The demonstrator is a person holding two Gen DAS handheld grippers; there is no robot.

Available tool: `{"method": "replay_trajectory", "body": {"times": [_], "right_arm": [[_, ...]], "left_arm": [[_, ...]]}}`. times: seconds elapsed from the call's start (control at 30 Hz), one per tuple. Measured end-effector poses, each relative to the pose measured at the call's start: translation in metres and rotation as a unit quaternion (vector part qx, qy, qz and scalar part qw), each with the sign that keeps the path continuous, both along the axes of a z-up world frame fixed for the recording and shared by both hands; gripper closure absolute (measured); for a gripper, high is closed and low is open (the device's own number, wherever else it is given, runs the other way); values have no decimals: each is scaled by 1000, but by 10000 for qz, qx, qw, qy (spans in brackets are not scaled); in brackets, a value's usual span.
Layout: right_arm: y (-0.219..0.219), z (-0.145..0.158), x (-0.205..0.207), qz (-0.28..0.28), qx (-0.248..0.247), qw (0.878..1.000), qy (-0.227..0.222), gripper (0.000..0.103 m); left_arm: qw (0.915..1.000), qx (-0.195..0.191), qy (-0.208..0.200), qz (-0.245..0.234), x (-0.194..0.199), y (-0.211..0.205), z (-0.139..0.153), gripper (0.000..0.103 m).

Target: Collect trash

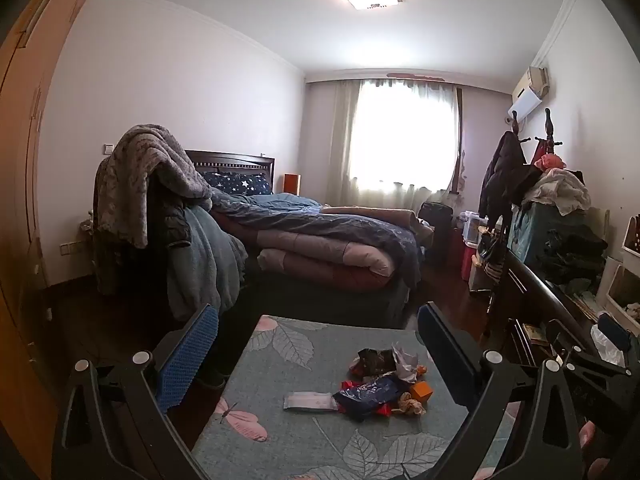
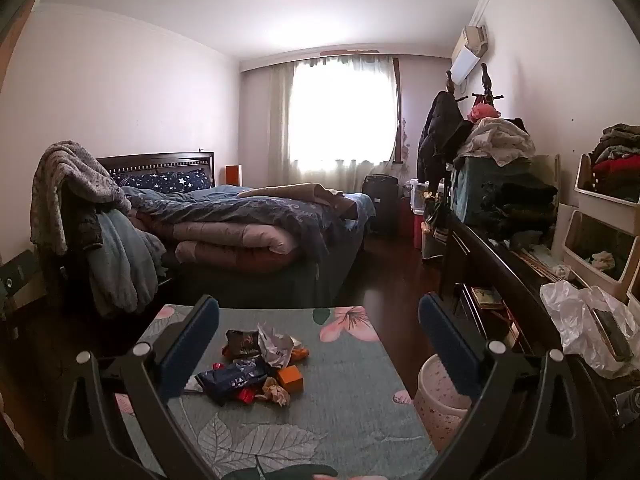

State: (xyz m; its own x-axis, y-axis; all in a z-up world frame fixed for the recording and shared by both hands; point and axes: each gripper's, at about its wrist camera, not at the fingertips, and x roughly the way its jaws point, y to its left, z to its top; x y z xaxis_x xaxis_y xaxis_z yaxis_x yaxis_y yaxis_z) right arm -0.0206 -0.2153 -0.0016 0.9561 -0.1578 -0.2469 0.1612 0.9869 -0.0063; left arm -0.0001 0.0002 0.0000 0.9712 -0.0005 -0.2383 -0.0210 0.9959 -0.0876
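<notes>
A pile of trash [image 1: 380, 384] lies on a table covered with a leaf-and-flower cloth [image 1: 280, 448]: crumpled dark wrappers, a white packet [image 1: 308, 402], a small orange box [image 1: 422, 391] and balled paper. My left gripper [image 1: 320, 344] hangs above the table's near side, open, with the pile framed between its blue pads and nothing touching them. In the right wrist view the same pile [image 2: 256, 368] sits left of centre, by the left finger. My right gripper [image 2: 320, 336] is open and holds nothing. A pink speckled bin [image 2: 438, 392] stands on the floor beside the table's right edge.
A bed [image 2: 248, 220] heaped with quilts stands behind the table, and a chair draped with blankets [image 1: 160, 200] is at its left. A dark cluttered desk [image 2: 500, 264] with a white plastic bag [image 2: 580, 320] runs along the right wall. Dark wooden floor [image 2: 384, 276] lies between the bed and the desk.
</notes>
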Motion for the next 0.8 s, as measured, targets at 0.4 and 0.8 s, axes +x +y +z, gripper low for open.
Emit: {"method": "replay_trajectory", "body": {"times": [0.4, 0.8], "right_arm": [[-1, 2, -2, 28, 4, 10000, -23, 3], [-2, -2, -4, 42, 32, 10000, -32, 3]], "left_arm": [[10000, 21, -11, -3, 1, -1, 0, 4], [10000, 20, 12, -3, 5, -5, -5, 4]]}}
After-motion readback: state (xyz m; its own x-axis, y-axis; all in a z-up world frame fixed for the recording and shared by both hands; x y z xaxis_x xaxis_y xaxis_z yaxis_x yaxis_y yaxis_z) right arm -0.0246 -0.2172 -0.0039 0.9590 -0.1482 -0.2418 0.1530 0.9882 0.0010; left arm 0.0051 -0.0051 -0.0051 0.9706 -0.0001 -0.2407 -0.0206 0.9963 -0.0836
